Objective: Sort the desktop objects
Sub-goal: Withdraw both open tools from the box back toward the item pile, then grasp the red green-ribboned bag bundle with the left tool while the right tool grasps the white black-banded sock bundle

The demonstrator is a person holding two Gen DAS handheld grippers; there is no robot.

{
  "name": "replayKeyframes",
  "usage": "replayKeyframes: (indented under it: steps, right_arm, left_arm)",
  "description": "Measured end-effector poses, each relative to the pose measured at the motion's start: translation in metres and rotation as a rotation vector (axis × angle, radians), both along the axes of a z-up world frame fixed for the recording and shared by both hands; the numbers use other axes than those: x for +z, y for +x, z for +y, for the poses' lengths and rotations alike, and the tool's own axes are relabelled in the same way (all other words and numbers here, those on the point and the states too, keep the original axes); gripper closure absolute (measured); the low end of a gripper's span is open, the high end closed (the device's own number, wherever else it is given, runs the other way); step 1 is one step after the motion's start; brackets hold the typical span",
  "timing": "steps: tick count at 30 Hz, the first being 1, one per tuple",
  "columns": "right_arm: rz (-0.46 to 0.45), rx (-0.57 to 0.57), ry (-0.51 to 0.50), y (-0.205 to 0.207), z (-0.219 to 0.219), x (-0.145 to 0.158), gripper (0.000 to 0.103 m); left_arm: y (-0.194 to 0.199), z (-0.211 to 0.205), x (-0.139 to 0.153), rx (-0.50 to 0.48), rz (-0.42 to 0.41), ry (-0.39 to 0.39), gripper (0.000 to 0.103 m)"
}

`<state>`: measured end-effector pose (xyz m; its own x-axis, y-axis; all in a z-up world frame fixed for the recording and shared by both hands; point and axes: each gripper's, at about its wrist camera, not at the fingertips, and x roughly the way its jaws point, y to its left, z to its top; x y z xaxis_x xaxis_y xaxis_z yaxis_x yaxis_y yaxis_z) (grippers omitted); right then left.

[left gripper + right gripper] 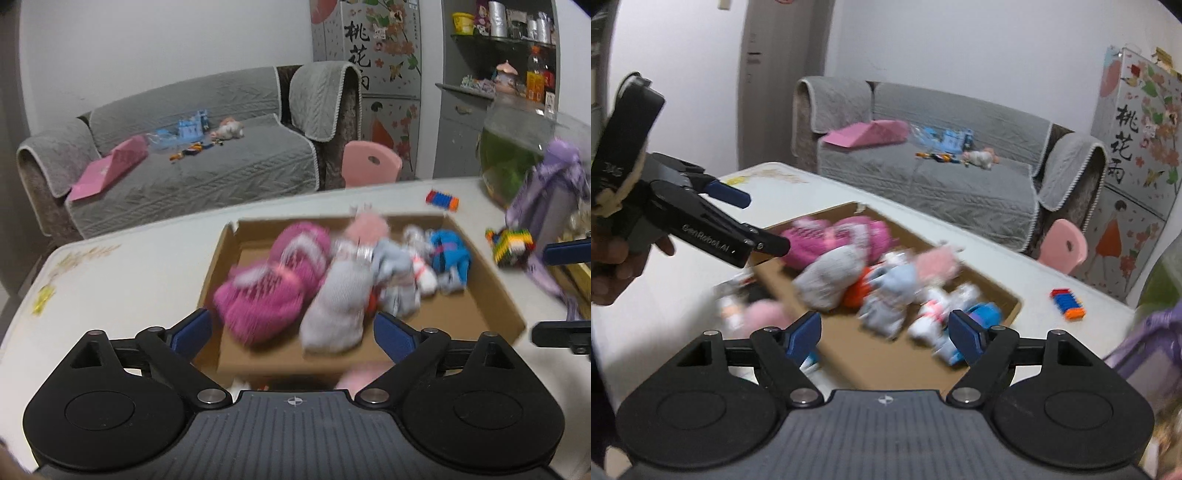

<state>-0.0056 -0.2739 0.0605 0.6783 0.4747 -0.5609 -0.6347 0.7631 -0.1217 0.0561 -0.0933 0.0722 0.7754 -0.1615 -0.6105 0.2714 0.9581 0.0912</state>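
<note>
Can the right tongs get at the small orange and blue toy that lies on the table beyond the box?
Probably yes. The right tongs are open and empty, and the orange and blue toy lies alone on bare table beside the cardboard box, with nothing over it.

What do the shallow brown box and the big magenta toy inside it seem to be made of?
The box looks like plain matte cardboard: brown, thin walls, a raw folded corner. The magenta toy seems plush fabric, fuzzy-edged with paler stripes, though motion blur leaves that uncertain.

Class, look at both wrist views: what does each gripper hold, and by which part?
Nothing. The left gripper and right gripper stand open, empty, above the cardboard box of soft toys.
</note>
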Motion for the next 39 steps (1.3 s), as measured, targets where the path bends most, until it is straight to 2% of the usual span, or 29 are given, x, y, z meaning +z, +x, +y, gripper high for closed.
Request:
replayKeyframes:
  steps: [5, 9, 14, 17, 20, 28, 35, 39]
  right_arm:
    - [0.026, 0.028, 0.011, -0.036, 0.002, -0.021, 0.026]
    - [0.026, 0.039, -0.026, -0.056, 0.009, -0.041, 0.024]
    - [0.032, 0.039, -0.056, -0.065, 0.006, -0.055, 0.024]
    - [0.039, 0.023, -0.040, -0.064, -0.004, -0.055, 0.024]
    - [0.040, 0.006, -0.031, -0.065, -0.009, -0.055, 0.024]
    - [0.045, -0.002, -0.006, -0.069, -0.019, -0.062, 0.021]
    - [0.063, 0.014, -0.009, -0.067, -0.010, -0.070, 0.020]
    - [0.063, 0.011, -0.010, -0.068, -0.011, -0.071, 0.019]
  left_arm:
    - [-0.035, 0.021, -0.023, 0.027, 0.043, 0.001, 0.006]
    - [-0.074, 0.031, -0.042, 0.043, 0.107, -0.067, 0.006]
    - [-0.126, 0.011, -0.050, -0.020, 0.117, -0.111, 0.005]
    - [-0.143, -0.014, -0.058, -0.082, 0.093, -0.079, 0.002]
    - [-0.145, -0.036, -0.072, -0.123, 0.083, -0.009, 0.002]
    - [-0.141, -0.049, -0.086, -0.154, 0.097, 0.003, 0.000]
    - [-0.137, -0.064, -0.094, -0.167, 0.074, 0.051, 0.000]
    - [-0.136, -0.068, -0.094, -0.180, 0.078, 0.040, 0.000]
